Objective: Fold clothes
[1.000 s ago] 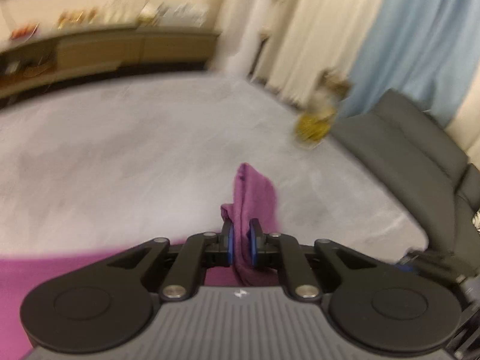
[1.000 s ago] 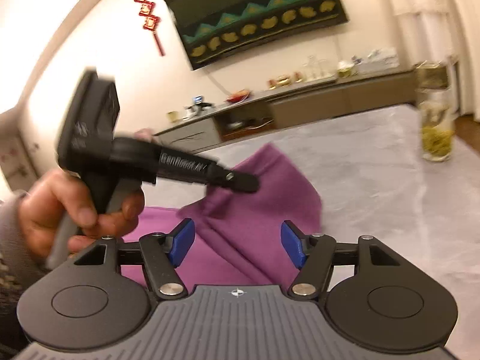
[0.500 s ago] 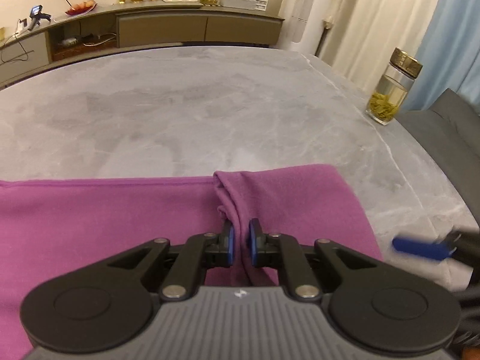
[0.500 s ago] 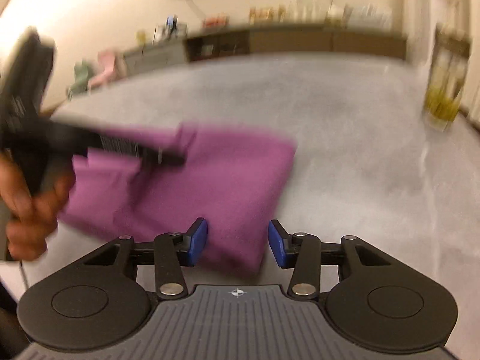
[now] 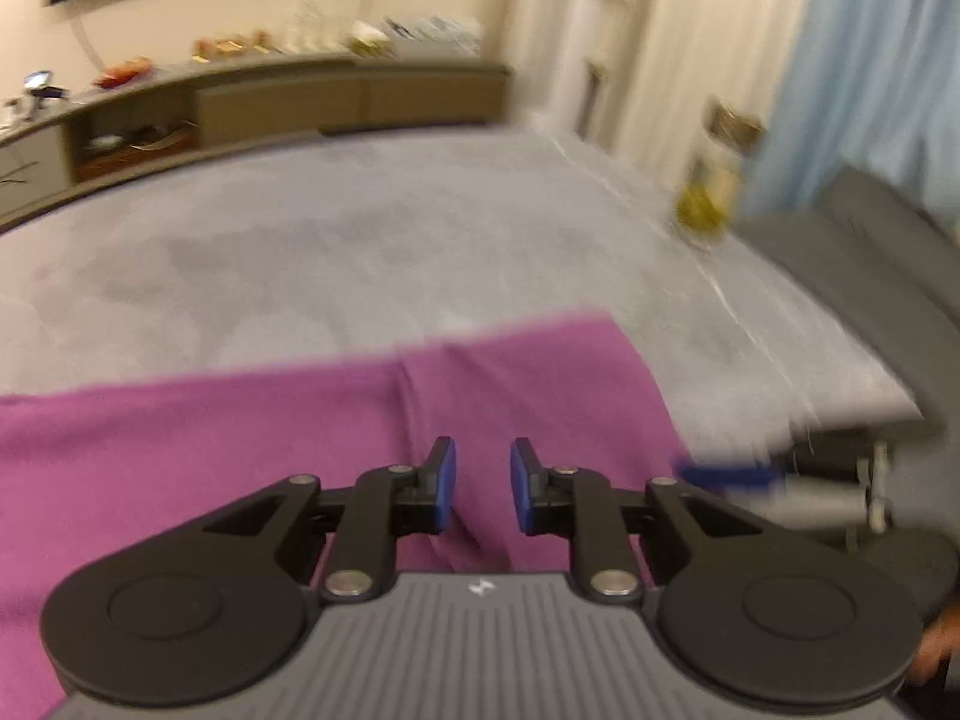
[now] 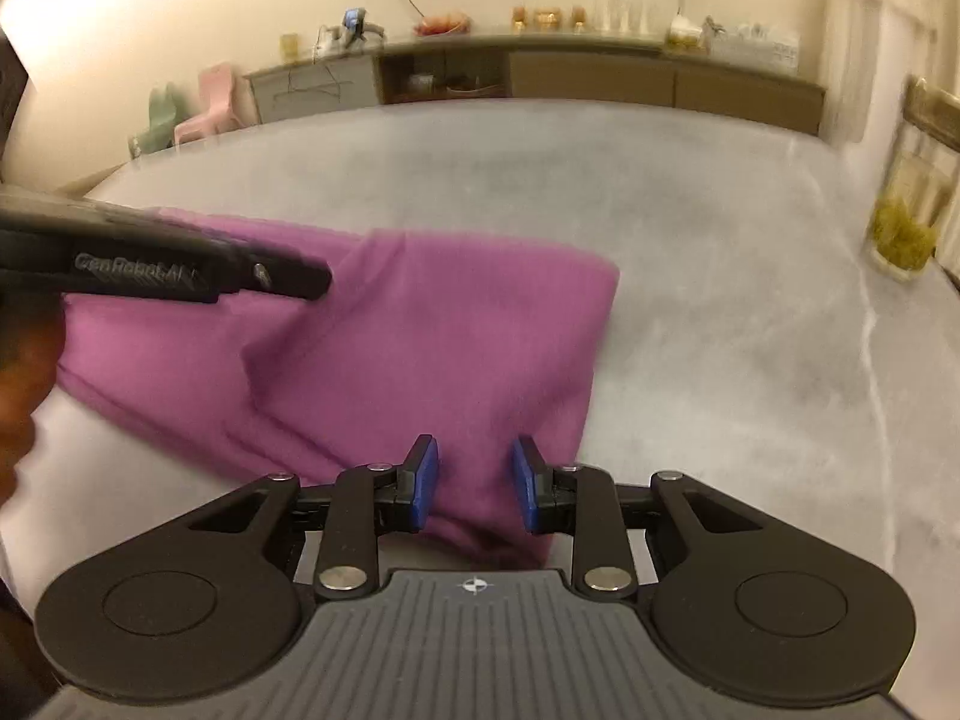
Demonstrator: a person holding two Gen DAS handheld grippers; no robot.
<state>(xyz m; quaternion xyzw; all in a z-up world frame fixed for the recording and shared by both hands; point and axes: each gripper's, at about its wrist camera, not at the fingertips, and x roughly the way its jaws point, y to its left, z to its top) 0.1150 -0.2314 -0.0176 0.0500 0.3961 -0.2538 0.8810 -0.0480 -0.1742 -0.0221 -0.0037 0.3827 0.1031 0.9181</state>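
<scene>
A purple garment lies folded on the grey marble table. In the left wrist view my left gripper is open just above the cloth, holding nothing, with a crease running between its fingers. In the right wrist view the garment lies flat with its folded edge to the right. My right gripper is open over the near corner of the cloth, with cloth between the pads but not pinched. The left gripper's body shows at the left, above the cloth.
A glass jar of yellow-green tea stands near the table's right edge, also in the left wrist view. A grey sofa lies beyond that edge. A long sideboard stands behind the table.
My left gripper has let go of the cloth fold and opened. The lifted cloth has dropped flat onto the table. My right gripper has narrowed a little over the near corner.
</scene>
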